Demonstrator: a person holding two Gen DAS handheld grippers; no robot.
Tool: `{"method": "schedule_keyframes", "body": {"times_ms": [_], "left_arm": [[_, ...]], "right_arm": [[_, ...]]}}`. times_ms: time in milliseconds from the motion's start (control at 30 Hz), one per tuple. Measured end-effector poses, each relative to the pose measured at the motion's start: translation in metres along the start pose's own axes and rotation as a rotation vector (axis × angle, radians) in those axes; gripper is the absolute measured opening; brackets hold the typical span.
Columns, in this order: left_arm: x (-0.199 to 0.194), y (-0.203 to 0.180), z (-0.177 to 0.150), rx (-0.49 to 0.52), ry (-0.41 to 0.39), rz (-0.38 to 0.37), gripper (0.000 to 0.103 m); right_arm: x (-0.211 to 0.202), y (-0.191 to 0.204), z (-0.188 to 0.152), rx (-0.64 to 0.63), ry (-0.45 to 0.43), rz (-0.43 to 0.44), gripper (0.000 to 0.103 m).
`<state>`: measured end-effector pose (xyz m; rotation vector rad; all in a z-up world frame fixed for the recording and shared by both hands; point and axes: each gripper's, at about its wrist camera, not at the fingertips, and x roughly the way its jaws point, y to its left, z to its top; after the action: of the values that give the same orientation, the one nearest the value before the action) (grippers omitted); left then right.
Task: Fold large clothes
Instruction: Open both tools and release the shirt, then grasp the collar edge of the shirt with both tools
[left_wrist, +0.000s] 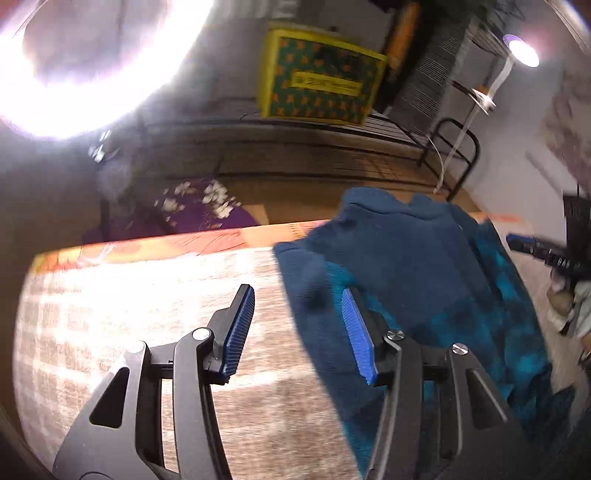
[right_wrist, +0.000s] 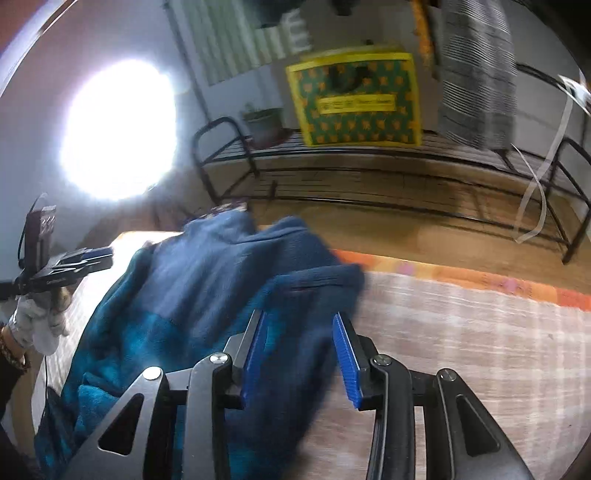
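Currently, obs. taken left to right. Left gripper (left_wrist: 297, 328): jaws apart, nothing held; left blue pad is seen over the bare checked cover (left_wrist: 147, 295), right pad over the near-left edge of the blue garment (left_wrist: 406, 258). Contact betw. pad and cloth cannot be told (motion blur). Garment is lying bunched on the cover, toward the far edge of the bed/table, flanked by the two grippers; in left wrist view it occupies centre-right, in right wrist view centre-left. Two tones are noted: dark navy upper layer, brighter teal pile beneath. Fabric is judged fleece-like: soft, thick, no stiffness, prob. moderate wt for a large piece, not fragile, not slippery (pile should grip ribbed pads well). Sag and drag are to be expected when lifted; layers may be pinched together by accident. Right gripper (right_wrist: 301, 350): jaws apart, empty; a navy flap is seen betw./under the fingers, with the garment's right edge just beyond the right pad. Whether the flap is touched cannot be told. Recommended hold (judgement): a single outer edge or corner at each side, taken deep in the jaws, so cloth can be spread flat before folding. Behind: metal rack (right_wrist: 369, 166), yellow-green bag (right_wrist: 354, 96) on it, both well apart from the work.
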<state>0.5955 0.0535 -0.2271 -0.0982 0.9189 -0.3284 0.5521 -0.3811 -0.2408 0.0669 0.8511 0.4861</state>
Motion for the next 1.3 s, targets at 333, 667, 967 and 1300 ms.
{"method": "schedule_keyframes", "body": {"times_ms": [333, 667, 967, 1300], "left_arm": [[0.053, 0.006, 0.009, -0.105, 0.082, -0.077, 0.051], [0.062, -0.040, 0.009, 0.059, 0.033, 0.005, 0.011], [0.006, -0.052, 0.015, 0.056, -0.077, -0.043, 0.007], [-0.098, -0.081, -0.003, 0.102, -0.178, -0.062, 0.007]], "right_arm": [[0.042, -0.020, 0.007, 0.087, 0.049, 0.014, 0.044], [0.053, -0.006, 0.010, 0.051, 0.042, -0.003, 0.012], [-0.004, 0.010, 0.020, 0.030, -0.077, 0.046, 0.007], [-0.095, 0.054, 0.008, -0.012, -0.158, 0.100, 0.007]]}}
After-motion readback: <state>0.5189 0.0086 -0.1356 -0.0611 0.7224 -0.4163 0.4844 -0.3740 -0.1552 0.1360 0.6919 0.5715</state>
